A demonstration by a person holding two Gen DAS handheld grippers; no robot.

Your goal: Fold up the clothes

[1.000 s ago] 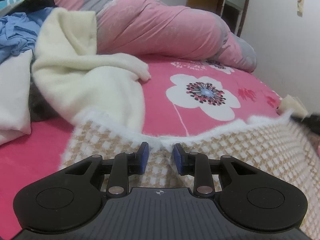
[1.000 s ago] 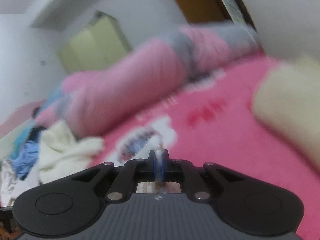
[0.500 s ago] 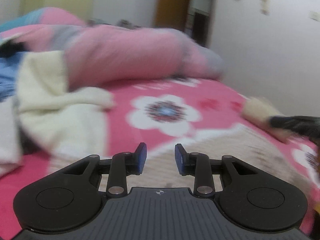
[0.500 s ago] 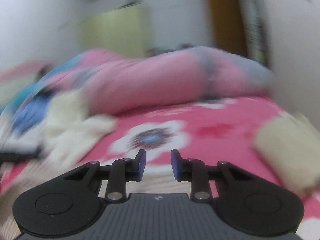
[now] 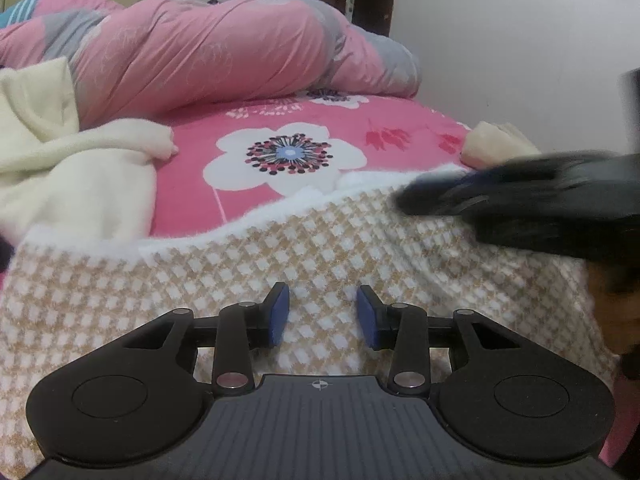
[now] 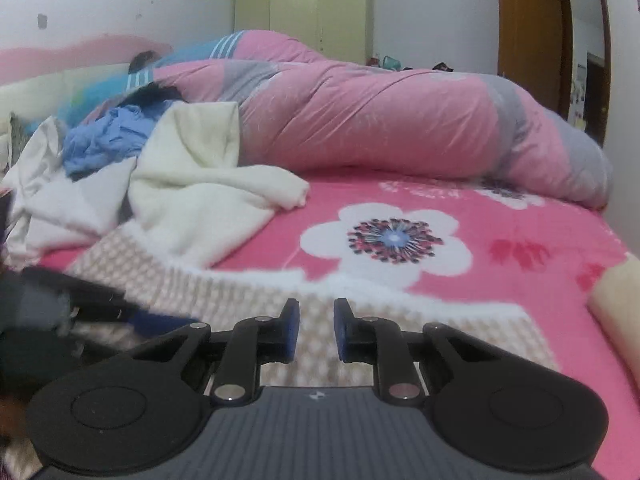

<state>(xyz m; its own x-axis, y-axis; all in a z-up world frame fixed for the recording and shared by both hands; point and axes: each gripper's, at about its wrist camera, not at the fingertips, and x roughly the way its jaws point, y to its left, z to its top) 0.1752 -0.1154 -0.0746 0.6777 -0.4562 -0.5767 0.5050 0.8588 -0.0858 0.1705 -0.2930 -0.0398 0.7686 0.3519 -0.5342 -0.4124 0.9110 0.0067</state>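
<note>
A tan-and-white checked garment (image 5: pixel 280 248) with a fuzzy white edge lies spread on the pink flowered bed sheet (image 5: pixel 400 152). My left gripper (image 5: pixel 323 316) hovers over it with its jaws opening, and nothing is between the blue pads. The right gripper (image 5: pixel 440 196) shows as a dark blur over the garment's far right corner. In the right wrist view my right gripper (image 6: pixel 316 330) hangs above the checked garment (image 6: pixel 240 288) near its white edge. Its jaws are closing, with a narrow gap and no cloth pinched. The left gripper (image 6: pixel 160 322) is a blur at the left.
A cream fleece garment (image 6: pixel 200 200) lies heaped at the left, partly over the checked one. A blue garment (image 6: pixel 108 140) and white cloth lie behind it. A rolled pink quilt (image 6: pixel 400 120) crosses the back of the bed. A cream folded piece (image 5: pixel 496 140) sits by the right wall.
The right gripper was shut on the fuzzy white edge a second ago; its pads now stand apart with nothing in them. The left pads have spread wider. Both views have swung.
</note>
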